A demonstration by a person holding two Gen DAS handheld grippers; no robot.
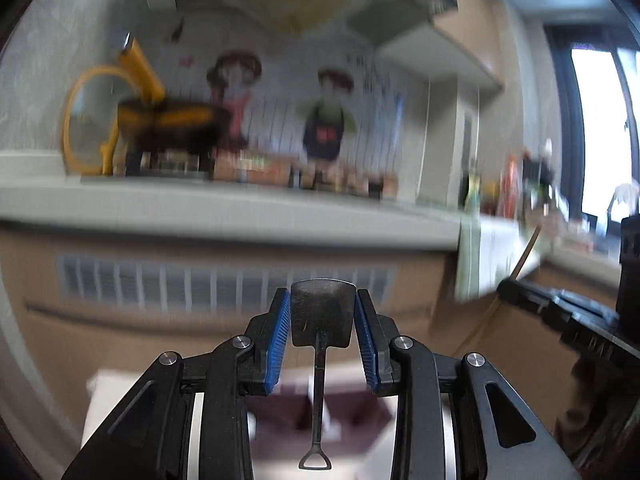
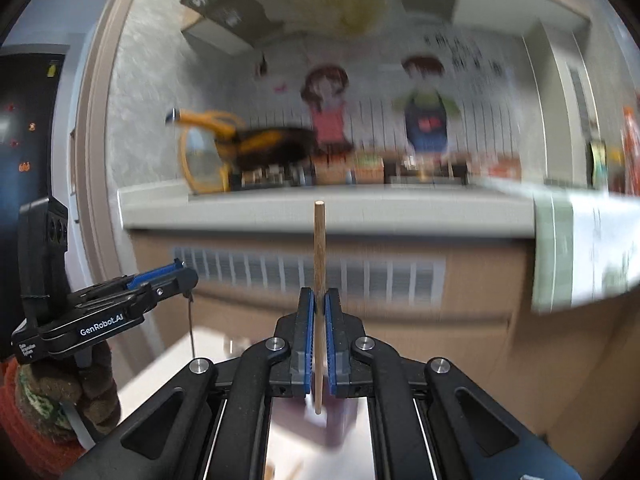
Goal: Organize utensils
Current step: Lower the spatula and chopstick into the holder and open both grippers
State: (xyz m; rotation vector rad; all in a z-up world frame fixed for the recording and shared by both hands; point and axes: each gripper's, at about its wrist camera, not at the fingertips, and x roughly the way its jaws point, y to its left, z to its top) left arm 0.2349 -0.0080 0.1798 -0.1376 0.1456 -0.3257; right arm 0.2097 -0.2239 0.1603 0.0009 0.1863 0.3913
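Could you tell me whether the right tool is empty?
No, the right tool is shut on a wooden stick that stands upright between its pads.

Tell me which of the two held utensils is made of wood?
The thin chopstick, pinched upright in the right gripper, is pale wood. The shovel-shaped spoon in the left gripper is dark metal instead.

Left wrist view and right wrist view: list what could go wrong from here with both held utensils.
1. The small dark metal shovel-shaped spoon is held by its blade between the left tongs, its thin handle hanging free; it could pivot or slip.
2. The thin wooden stick stands upright in the right tongs, pinched on a narrow line; it might tilt or slide down.
3. Both views are blurred by motion, so a fast swing could shake either loose.
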